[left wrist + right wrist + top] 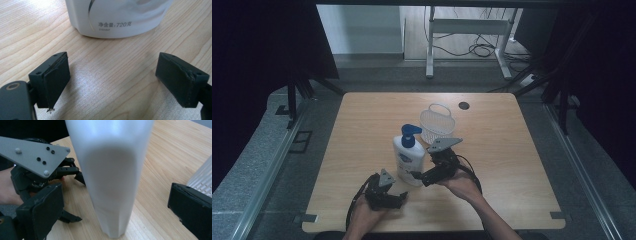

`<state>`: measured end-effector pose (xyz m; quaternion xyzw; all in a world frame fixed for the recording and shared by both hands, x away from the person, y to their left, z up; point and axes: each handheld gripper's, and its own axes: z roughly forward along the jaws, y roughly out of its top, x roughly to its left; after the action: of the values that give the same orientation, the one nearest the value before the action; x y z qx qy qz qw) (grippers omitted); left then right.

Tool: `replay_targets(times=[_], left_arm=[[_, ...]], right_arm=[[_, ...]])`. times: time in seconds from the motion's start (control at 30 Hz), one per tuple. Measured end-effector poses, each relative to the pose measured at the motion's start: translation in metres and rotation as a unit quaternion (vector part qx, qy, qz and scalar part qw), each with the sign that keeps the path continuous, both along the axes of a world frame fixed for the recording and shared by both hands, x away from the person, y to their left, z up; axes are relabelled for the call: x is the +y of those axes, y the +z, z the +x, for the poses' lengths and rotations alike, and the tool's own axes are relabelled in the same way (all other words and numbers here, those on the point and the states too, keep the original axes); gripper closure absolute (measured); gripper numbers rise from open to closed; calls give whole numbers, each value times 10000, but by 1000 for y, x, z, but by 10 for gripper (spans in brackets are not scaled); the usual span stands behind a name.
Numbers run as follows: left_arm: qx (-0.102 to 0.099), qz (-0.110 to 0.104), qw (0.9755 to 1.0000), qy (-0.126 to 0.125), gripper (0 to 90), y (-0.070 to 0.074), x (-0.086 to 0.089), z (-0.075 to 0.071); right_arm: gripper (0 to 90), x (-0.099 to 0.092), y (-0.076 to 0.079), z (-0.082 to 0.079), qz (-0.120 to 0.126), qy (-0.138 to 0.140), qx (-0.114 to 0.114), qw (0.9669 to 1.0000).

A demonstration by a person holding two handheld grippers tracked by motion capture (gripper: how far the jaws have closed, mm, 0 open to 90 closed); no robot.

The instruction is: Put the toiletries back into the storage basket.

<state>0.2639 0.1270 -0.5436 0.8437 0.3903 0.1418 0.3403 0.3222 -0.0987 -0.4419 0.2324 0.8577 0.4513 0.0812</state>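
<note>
While upright mid-table, pump bottle blocks white basket at one o'clock; right gripper spread around its base, left gripper spread, empty.

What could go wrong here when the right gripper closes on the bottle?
1. The bottle is tall and stands upright; the right gripper has it between open jaws low down, so an uneven squeeze might tip it.
2. The basket stands close behind and could get knocked.
3. The left gripper, open near the base, might be bumped.
</note>
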Motion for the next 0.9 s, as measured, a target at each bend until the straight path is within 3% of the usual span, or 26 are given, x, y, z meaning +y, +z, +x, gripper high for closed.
replay_targets(times=[0.9], left_arm=[[-4, -18, 10000, 10, 115, 0, 0, 0]], right_arm=[[238, 35, -5, 10, 90, -133, -166, 9997]])
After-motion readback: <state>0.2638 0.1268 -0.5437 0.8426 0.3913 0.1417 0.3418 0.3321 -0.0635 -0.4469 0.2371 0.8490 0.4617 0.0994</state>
